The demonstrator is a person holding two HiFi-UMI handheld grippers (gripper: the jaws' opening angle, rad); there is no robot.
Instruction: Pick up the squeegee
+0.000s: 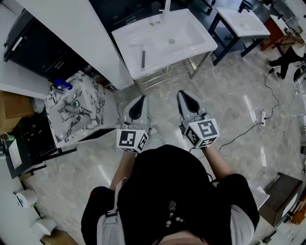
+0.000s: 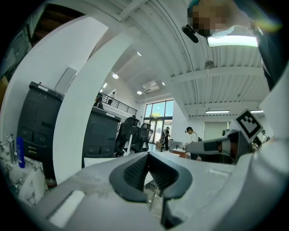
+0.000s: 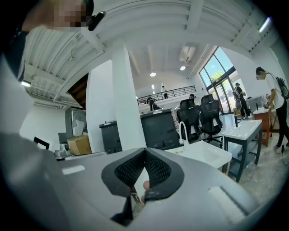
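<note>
Grippers of pale grey plastic with dark ribbed pads are held side by side at the middle of the head view, each carrying a white cube with black square markers at its rear. The left gripper (image 1: 142, 98) and the right gripper (image 1: 182, 94) are both pointed toward 12 o'clock. In the left gripper view, the left gripper (image 2: 148, 155) is seen with its jaws pressed together at the tips and nothing between them. In the right gripper view, the right gripper (image 3: 144, 151) is likewise seen closed and empty. At 12 o'clock from the grippers, a white rectangular ceramic basin (image 1: 191, 40) is carried on a metal-legged frame. A T-shaped squeegee with a dark grey handle (image 1: 142, 56) is laid inside it, toward the basin's 9 o'clock side. Its handle is turned to 6 o'clock and its pale crossbar to 12 o'clock, well apart from both grippers. A curved white tap (image 1: 167, 7) is mounted at the basin's 12 o'clock edge. The same basin (image 3: 203, 155) and tap (image 3: 182, 131) are shown ahead in the right gripper view. At 9 o'clock from the left gripper, a white block veined in black like marble (image 1: 88, 107) is placed, with a small blue object (image 1: 62, 85) at its 11 o'clock corner. A second white basin on dark legs (image 1: 248, 21) is seen at 1 o'clock. A black cable (image 1: 275, 95) is trailed over the glossy pale floor (image 1: 229, 91) at 3 o'clock.
</note>
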